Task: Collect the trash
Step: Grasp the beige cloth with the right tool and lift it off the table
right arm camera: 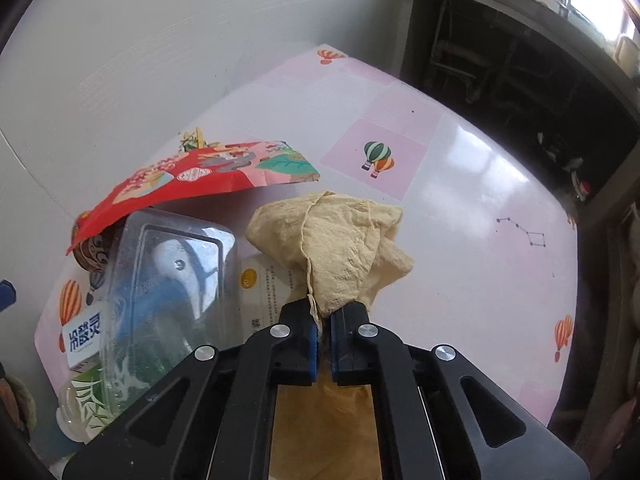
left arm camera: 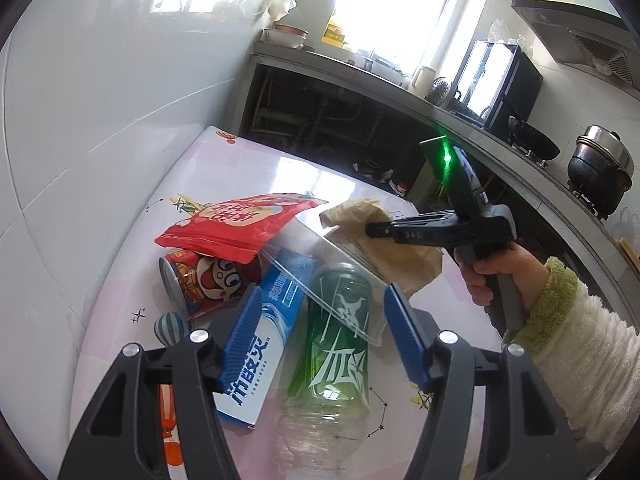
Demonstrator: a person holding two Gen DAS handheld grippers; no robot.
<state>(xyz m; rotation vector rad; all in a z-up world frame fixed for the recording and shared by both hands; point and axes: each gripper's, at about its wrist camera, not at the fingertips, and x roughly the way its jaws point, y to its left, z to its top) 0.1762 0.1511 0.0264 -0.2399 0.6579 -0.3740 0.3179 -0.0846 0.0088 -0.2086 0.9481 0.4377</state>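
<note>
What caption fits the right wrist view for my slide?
Right gripper shut on a crumpled tan paper towel, beside the clear plastic tray and red snack bag.

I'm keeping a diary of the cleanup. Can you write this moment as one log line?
right gripper: shut on crumpled paper | left gripper: open over green bottle | table: trash left

The red cartoon-printed can [left arm camera: 208,276] lies half hidden under the red foil snack pouch [left arm camera: 240,224]. The clear plastic tray [right arm camera: 168,276] covers part of the green-labelled plastic bottle [left arm camera: 340,344], whose neck the left wrist picture's bottom edge cuts off.
</note>
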